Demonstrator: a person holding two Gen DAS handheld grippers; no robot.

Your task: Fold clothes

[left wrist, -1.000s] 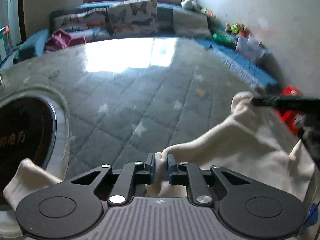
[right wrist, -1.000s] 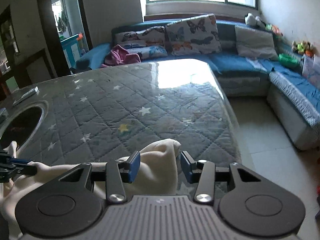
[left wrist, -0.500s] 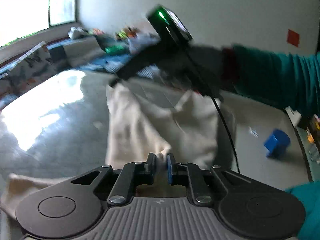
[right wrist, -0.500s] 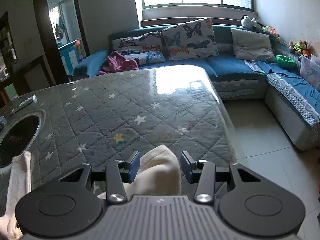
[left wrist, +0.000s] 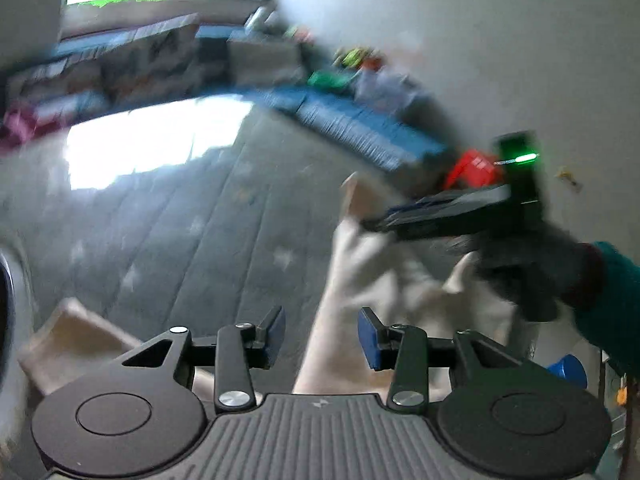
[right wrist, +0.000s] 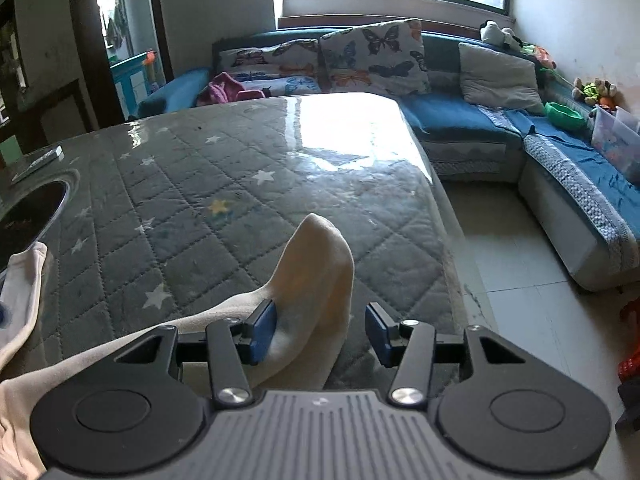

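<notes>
Cream garment [right wrist: 316, 280] lies rumpled on the quilted grey table [right wrist: 224, 184], one fold peaked between the parted right gripper [right wrist: 320, 332]; left gripper [left wrist: 322, 334] has just been opening, cloth loose between.

Blue sofa [right wrist: 460, 120], butterfly cushions [right wrist: 372, 56], quilted star mat [right wrist: 200, 184], possibly remote [right wrist: 40, 160].
</notes>
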